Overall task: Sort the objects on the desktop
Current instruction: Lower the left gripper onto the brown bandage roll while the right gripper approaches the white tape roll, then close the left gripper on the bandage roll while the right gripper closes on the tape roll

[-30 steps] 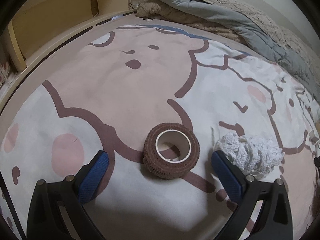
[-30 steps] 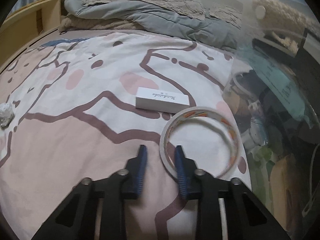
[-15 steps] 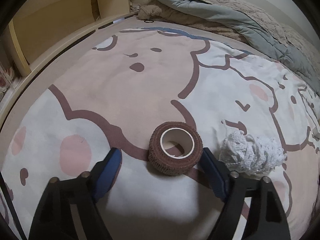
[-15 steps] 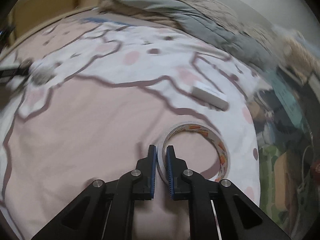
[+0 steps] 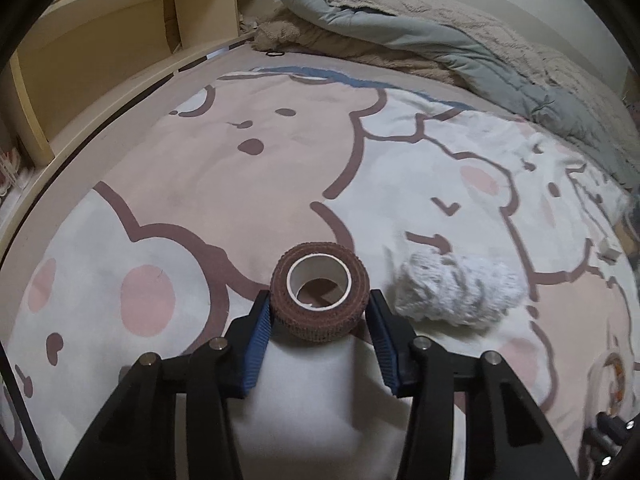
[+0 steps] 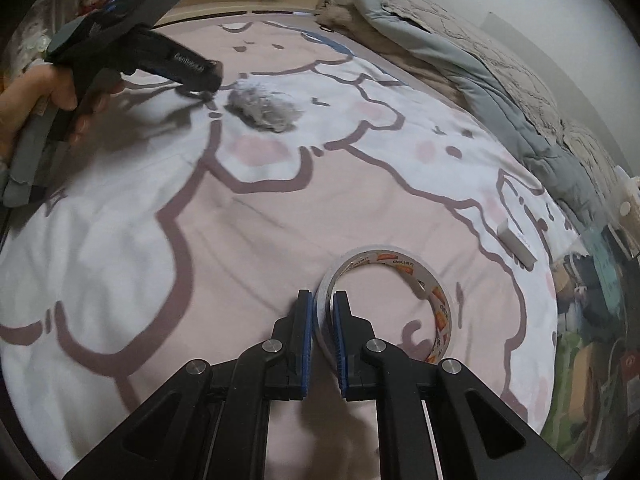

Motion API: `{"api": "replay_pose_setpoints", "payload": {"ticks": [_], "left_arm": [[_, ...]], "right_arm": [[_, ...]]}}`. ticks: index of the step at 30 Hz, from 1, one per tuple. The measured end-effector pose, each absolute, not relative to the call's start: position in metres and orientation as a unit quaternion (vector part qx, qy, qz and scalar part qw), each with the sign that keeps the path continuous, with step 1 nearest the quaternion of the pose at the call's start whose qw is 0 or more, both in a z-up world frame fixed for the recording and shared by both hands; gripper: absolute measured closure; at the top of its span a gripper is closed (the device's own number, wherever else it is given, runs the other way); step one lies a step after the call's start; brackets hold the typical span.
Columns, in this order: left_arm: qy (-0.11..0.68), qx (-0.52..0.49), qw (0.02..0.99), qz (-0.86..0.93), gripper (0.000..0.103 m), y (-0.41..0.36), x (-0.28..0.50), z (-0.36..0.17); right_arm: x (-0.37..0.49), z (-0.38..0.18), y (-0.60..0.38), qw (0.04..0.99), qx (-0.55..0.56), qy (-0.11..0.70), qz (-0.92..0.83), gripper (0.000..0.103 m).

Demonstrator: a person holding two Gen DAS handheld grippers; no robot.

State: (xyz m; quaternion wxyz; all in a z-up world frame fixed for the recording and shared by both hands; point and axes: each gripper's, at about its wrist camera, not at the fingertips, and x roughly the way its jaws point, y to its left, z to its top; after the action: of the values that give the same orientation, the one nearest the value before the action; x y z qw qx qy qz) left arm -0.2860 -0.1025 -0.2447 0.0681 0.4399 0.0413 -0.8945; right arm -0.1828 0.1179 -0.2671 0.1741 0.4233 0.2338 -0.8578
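Gripping: left tool [image 5: 320, 316] jaws closing on brown bandage roll [image 5: 319, 297], pads touching its sides, on the bed [image 5: 224, 184].
Right tool [image 6: 323, 332]: clamped on tape ring [image 6: 390, 304] wall.
Handling: bandage soft, light; hold the outer sides. Ring stiff, thin.

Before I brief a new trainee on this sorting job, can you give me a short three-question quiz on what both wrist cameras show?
1. True or false: the right gripper is shut on the wide tape ring.
2. What sits between the closing jaws of the left gripper?
A. brown bandage roll
B. white box
C. white lace bundle
3. Name the fluffy item lying right beside that roll.

Key: 1 true; 2 A; 3 the white lace bundle.
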Motion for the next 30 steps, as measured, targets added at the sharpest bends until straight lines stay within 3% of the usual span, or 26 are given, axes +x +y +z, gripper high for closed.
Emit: {"api": "replay_pose_setpoints", "payload": {"ticks": [10,11,13,14,20,22,23,29,30], "left_arm": [[0.062,0.406,0.027,-0.911,0.056,-0.089,-0.241,-0.203],[0.068,0.404,0.022,-0.912,0.056,-0.086,-0.237,-0.2],[0.079,0.402,0.011,-0.912,0.056,-0.078,-0.23,-0.196],[0.082,0.402,0.004,-0.912,0.056,-0.073,-0.227,-0.194],[0.065,0.415,-0.033,-0.907,0.056,-0.036,-0.205,-0.201],[0.058,0.428,-0.042,-0.901,0.056,-0.027,-0.199,-0.208],[0.056,0.435,-0.045,-0.898,0.056,-0.024,-0.197,-0.212],[0.03,0.466,-0.058,-0.883,0.056,-0.005,-0.195,-0.235],[0.022,0.469,-0.058,-0.881,0.056,-0.001,-0.196,-0.238]], "right_arm": [[-0.181,-0.245,0.149,0.188,0.42,0.101,-0.882,0.09],[-0.18,-0.242,0.151,0.183,0.416,0.094,-0.886,0.086],[-0.178,-0.237,0.157,0.171,0.406,0.08,-0.894,0.059],[-0.177,-0.235,0.161,0.169,0.403,0.07,-0.897,0.053],[-0.181,-0.23,0.188,0.168,0.409,-0.01,-0.897,0.049],[-0.184,-0.234,0.194,0.182,0.425,-0.041,-0.886,0.026],[-0.185,-0.236,0.195,0.186,0.431,-0.051,-0.882,0.02],[-0.194,-0.248,0.197,0.174,0.449,-0.049,-0.875,0.016],[-0.197,-0.25,0.197,0.173,0.453,-0.048,-0.873,0.009]]}}
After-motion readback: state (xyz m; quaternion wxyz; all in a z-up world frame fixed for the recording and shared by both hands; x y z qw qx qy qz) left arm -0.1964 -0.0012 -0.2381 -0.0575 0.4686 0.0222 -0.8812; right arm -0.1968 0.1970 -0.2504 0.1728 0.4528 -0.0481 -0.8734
